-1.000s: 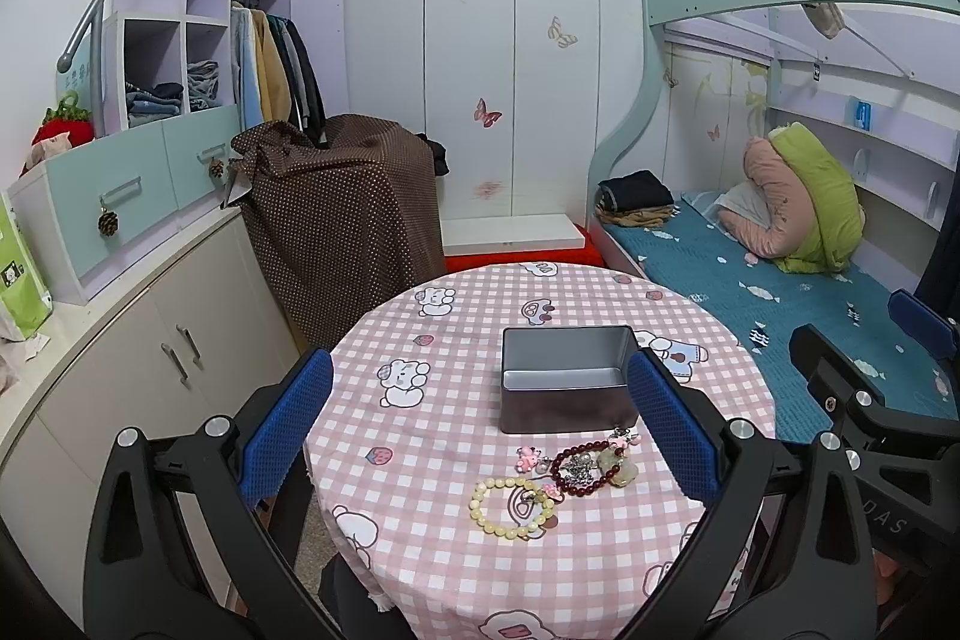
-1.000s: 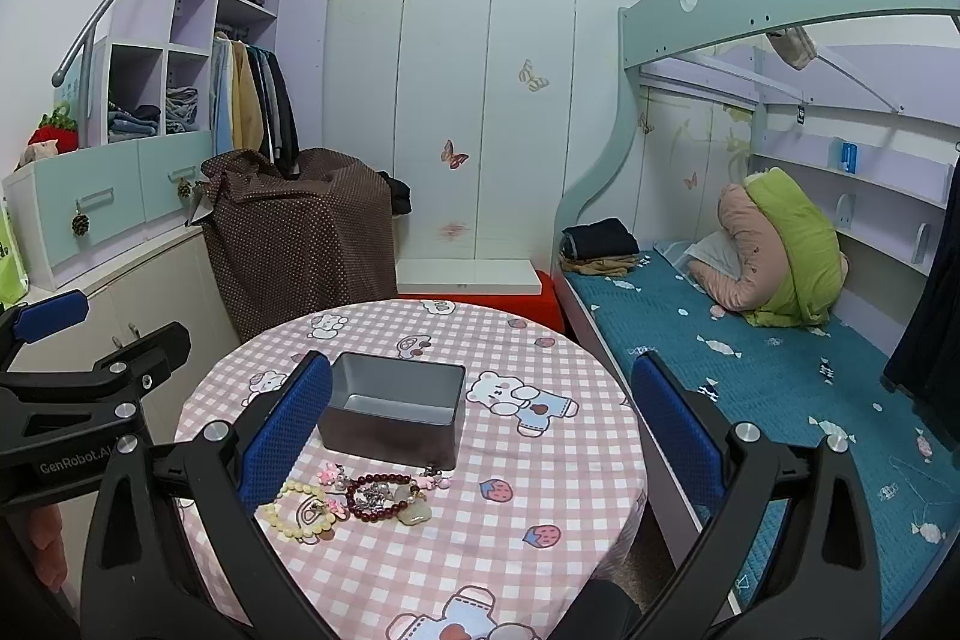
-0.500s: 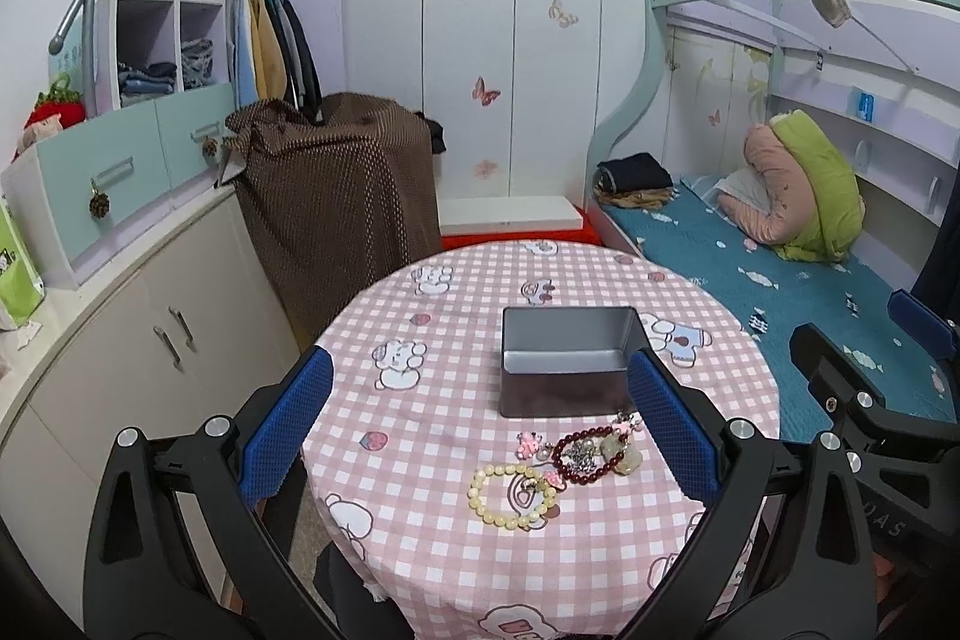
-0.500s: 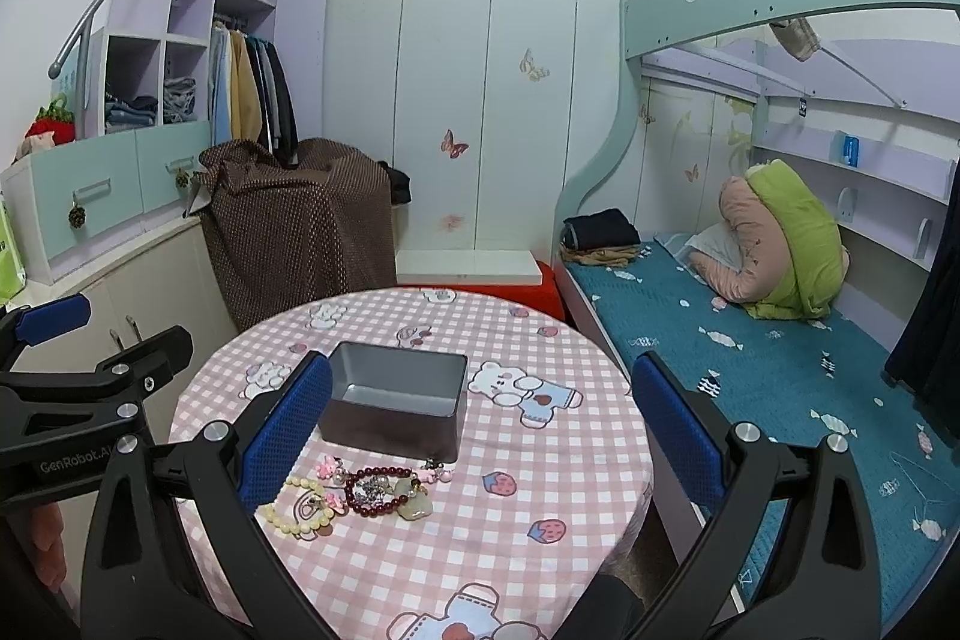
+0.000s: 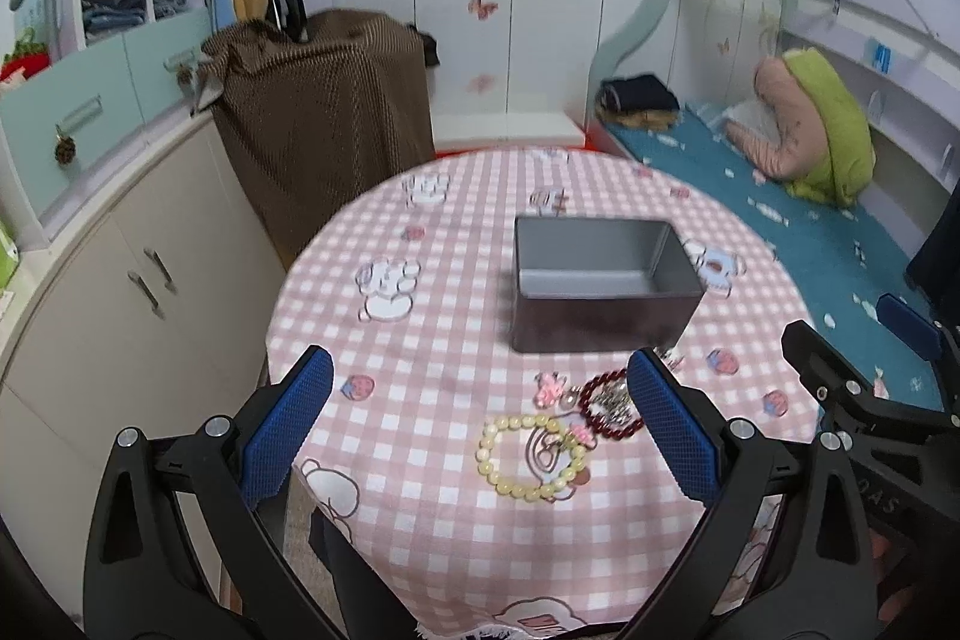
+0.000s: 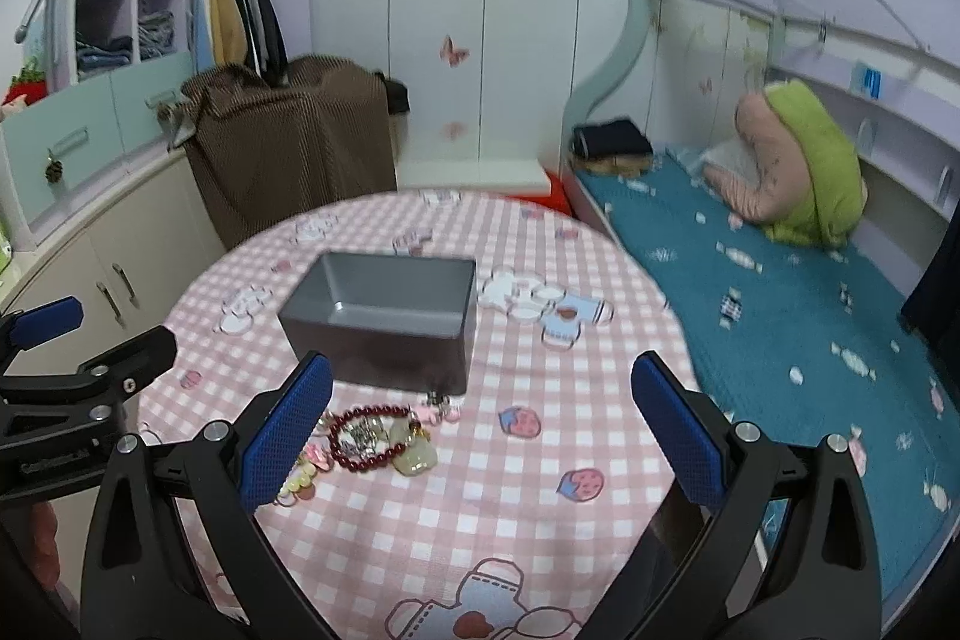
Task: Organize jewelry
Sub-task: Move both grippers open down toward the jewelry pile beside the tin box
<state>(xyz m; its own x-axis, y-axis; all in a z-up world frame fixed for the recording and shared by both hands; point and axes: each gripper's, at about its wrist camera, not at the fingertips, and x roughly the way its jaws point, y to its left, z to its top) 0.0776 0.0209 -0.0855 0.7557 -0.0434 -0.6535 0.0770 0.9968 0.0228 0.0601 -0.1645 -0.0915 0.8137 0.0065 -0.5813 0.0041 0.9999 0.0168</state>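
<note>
An open grey metal box (image 5: 603, 289) (image 6: 384, 313) stands in the middle of a round table with a pink checked cloth (image 5: 420, 364) (image 6: 540, 460). In front of the box lies a small heap of jewelry: a pale yellow bead bracelet (image 5: 531, 457), a dark red bead bracelet (image 5: 606, 409) (image 6: 369, 439), a pale green pendant (image 6: 414, 454) and pink charms (image 5: 549, 388). My left gripper (image 5: 480, 427) hangs open above the table's near edge, the yellow bracelet between its fingers' line of sight. My right gripper (image 6: 480, 436) is open too, hovering just right of the heap. Neither holds anything.
A cream cupboard (image 5: 120, 280) with teal drawers runs along the left. A brown covered piece of furniture (image 5: 324, 100) stands behind the table. A bunk bed with a teal mattress (image 6: 780, 292) and a green and pink pillow (image 6: 798, 160) fills the right side.
Both grippers have moved forward and tilted down toward the table; the box and the jewelry heap now appear larger and closer. Nothing on the table has moved.
</note>
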